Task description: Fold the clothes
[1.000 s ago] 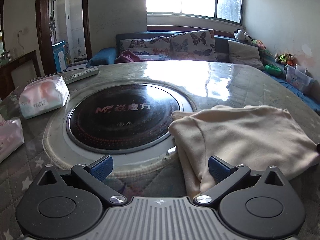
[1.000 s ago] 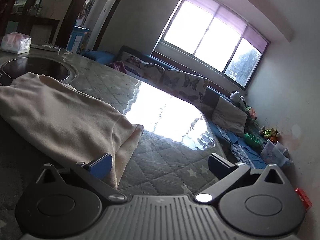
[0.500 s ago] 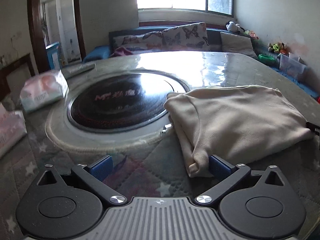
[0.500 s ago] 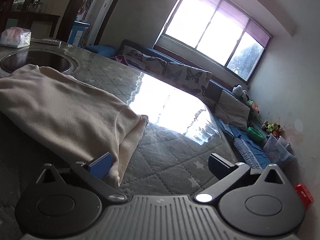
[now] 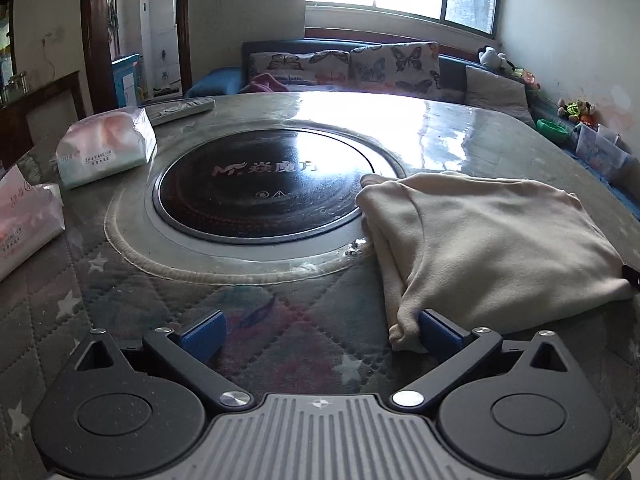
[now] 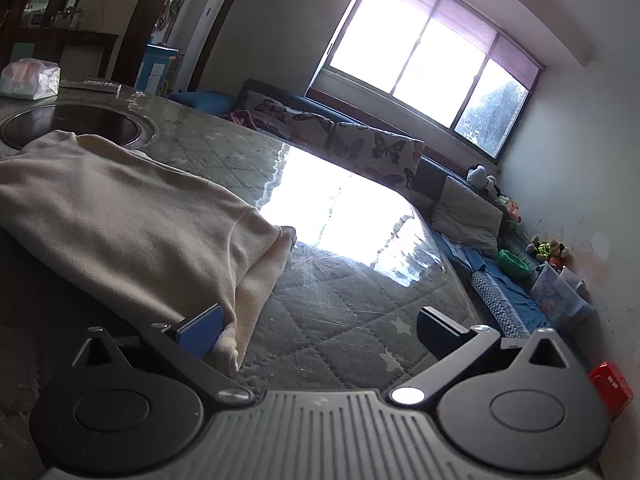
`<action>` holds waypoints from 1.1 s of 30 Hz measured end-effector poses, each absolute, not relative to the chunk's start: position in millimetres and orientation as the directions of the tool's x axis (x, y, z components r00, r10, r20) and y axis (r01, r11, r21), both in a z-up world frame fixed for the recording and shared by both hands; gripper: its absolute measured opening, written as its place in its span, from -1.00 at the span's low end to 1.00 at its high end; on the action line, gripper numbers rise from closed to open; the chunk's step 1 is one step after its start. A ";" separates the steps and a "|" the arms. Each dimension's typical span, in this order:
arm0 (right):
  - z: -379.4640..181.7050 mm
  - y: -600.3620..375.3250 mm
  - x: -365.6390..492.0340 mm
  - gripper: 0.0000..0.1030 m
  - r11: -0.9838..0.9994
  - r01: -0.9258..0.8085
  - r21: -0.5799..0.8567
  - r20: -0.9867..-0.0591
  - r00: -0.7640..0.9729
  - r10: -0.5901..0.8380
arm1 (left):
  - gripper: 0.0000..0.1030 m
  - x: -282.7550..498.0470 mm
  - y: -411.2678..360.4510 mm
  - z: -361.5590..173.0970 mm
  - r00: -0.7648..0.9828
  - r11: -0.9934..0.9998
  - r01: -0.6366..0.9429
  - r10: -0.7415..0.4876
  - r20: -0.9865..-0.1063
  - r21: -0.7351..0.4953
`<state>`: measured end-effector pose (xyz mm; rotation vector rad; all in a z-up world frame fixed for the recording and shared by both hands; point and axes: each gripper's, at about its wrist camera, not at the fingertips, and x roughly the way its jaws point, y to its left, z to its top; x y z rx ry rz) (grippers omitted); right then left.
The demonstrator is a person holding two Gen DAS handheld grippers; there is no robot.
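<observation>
A cream garment [image 5: 488, 240] lies folded into a flat bundle on the table, right of the round black hob [image 5: 260, 184]. My left gripper [image 5: 320, 334] is open at the garment's near left corner, its right blue pad against the cloth edge. In the right wrist view the same cream garment [image 6: 120, 224] spreads to the left. My right gripper [image 6: 320, 330] is open at its near right corner, the left blue pad touching the cloth. Nothing sits between either pair of fingers.
Two tissue packs [image 5: 106, 146] [image 5: 24, 216] and a remote control [image 5: 180, 109] sit on the table's left side. A sofa with butterfly cushions [image 5: 352, 68] runs behind the table under the window. The quilted table cover [image 6: 352, 328] is bare right of the garment.
Both grippers have drawn back toward the near edge of the garment. The left view now shows more table in front of the cloth. The garment itself lies as before.
</observation>
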<state>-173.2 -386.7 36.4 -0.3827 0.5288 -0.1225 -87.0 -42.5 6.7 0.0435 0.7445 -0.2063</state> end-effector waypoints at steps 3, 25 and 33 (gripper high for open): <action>35.5 -388.4 -172.9 1.00 0.928 0.016 -0.371 -0.474 0.857 -0.204 | 1.00 -86.8 -43.5 7.5 0.713 0.981 0.192 -0.159 -0.683 -0.028; 46.6 -384.2 -172.9 1.00 0.908 0.002 -0.420 -0.460 0.861 -0.215 | 1.00 -84.0 -51.1 13.1 0.700 0.981 0.191 -0.149 -0.698 -0.018; 63.4 -370.7 -153.8 1.00 0.910 -0.026 -0.413 -0.418 0.894 -0.164 | 1.00 -82.2 -58.1 26.2 0.724 0.979 0.202 -0.154 -0.672 -0.007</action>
